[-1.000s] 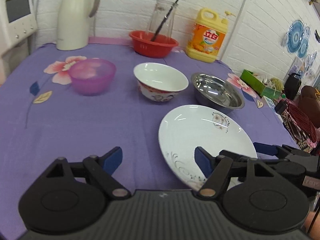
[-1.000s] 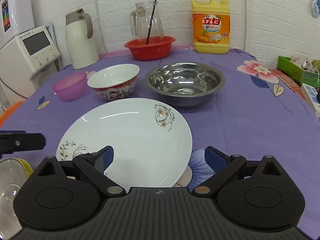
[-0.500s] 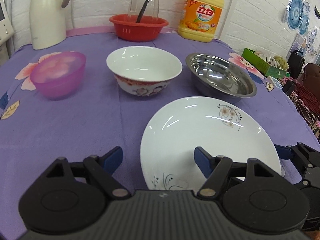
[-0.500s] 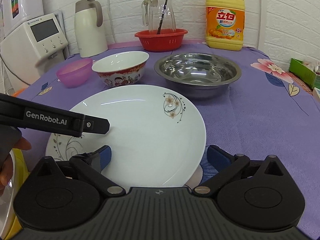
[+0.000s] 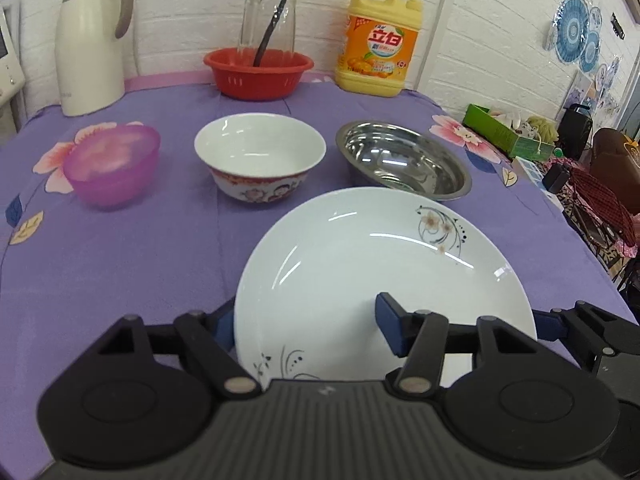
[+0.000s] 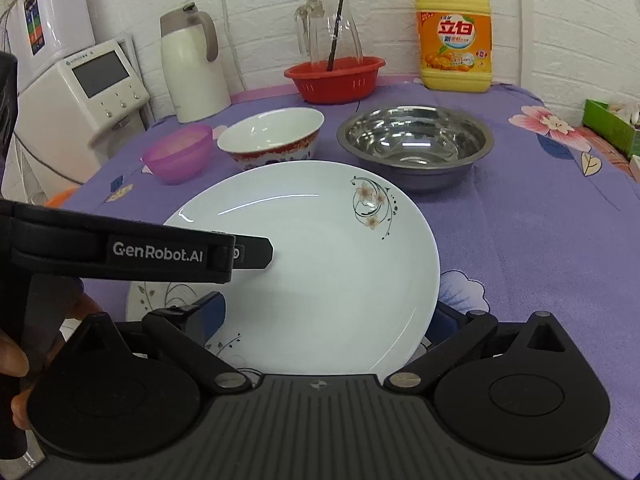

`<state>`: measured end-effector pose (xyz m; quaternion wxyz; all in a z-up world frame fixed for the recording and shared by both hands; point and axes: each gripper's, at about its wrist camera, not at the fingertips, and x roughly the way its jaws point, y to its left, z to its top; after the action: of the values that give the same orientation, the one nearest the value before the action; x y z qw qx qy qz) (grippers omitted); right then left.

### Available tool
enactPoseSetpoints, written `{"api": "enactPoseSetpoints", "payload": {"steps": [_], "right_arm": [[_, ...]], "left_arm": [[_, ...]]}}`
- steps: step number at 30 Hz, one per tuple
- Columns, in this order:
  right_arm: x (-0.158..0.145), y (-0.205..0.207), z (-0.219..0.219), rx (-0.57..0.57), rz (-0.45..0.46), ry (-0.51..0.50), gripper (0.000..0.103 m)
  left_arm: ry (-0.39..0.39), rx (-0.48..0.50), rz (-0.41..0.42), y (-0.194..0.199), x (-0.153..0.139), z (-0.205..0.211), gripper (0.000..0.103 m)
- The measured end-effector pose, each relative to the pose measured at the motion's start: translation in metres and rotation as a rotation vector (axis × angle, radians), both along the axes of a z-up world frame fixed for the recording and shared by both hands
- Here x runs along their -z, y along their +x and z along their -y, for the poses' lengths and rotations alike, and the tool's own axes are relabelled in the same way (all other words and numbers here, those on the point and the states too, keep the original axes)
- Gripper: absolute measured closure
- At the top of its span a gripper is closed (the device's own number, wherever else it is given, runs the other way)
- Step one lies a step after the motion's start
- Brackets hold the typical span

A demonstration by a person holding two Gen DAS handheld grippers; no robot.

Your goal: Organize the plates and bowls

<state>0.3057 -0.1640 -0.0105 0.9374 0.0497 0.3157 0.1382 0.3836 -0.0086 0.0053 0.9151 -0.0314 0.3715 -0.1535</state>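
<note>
White plate [image 5: 360,264] sits just in front of the steel bowl [image 5: 404,160]; our left tool [image 5: 306,322] and right tool [image 6: 328,316] both straddle its near rim, spread wide, nothing clamped.

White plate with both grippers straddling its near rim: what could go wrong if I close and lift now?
The white plate is glossy and gripped only at its edge, so it may slip or tilt between the left gripper and right gripper. Its far rim sits close to the steel bowl; a swing could knock it.
</note>
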Motion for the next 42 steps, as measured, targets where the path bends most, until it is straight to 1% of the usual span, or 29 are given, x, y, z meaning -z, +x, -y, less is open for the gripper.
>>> {"api": "enactPoseSetpoints", "payload": {"steps": [6,9,14,19,22,24,27,29,31,34,38,39,41,42], "right_arm": [[-0.033,-0.030,-0.015,0.004,0.074,-0.011,0.000],[-0.039,-0.042,-0.033,-0.015,0.087,-0.037,0.000],[-0.035,-0.060,-0.063,-0.094,0.053,0.002,0.000],[-0.022,-0.081,-0.097,-0.187,0.009,0.027,0.000],[-0.016,-0.090,-0.112,-0.221,-0.008,0.026,0.000],[-0.014,-0.096,-0.119,-0.222,0.007,-0.006,0.000],[-0.011,-0.103,-0.124,-0.220,0.027,-0.055,0.000],[-0.006,-0.103,-0.126,-0.218,0.020,-0.083,0.000],[-0.002,-0.103,-0.123,-0.217,0.009,-0.065,0.000],[-0.002,-0.104,-0.125,-0.223,0.012,-0.074,0.000],[-0.004,-0.104,-0.117,-0.240,0.009,-0.039,0.000],[-0.007,-0.105,-0.114,-0.232,0.023,-0.035,0.000],[-0.013,-0.107,-0.107,-0.213,0.056,-0.017,0.000],[-0.017,-0.107,-0.102,-0.199,0.071,0.001,0.000]], "left_arm": [[-0.047,-0.025,0.043,-0.034,-0.027,-0.024,0.046],[-0.038,-0.065,0.064,-0.055,-0.035,-0.041,0.046],[-0.039,-0.142,0.081,-0.095,-0.039,-0.083,0.046],[-0.032,-0.216,0.080,-0.134,-0.027,-0.117,0.046],[-0.029,-0.237,0.083,-0.151,-0.017,-0.127,0.046],[-0.048,-0.241,0.075,-0.157,-0.010,-0.131,0.046],[-0.055,-0.242,0.066,-0.163,0.003,-0.133,0.046],[-0.071,-0.238,0.072,-0.166,0.009,-0.134,0.045],[-0.077,-0.233,0.088,-0.168,0.011,-0.134,0.044],[-0.089,-0.229,0.096,-0.168,0.012,-0.135,0.040],[-0.106,-0.220,0.086,-0.169,0.006,-0.140,0.031],[-0.101,-0.220,0.085,-0.169,0.004,-0.141,0.031],[-0.048,-0.227,0.073,-0.168,0.000,-0.141,0.031],[-0.046,-0.223,0.079,-0.167,-0.002,-0.144,0.031]]}}
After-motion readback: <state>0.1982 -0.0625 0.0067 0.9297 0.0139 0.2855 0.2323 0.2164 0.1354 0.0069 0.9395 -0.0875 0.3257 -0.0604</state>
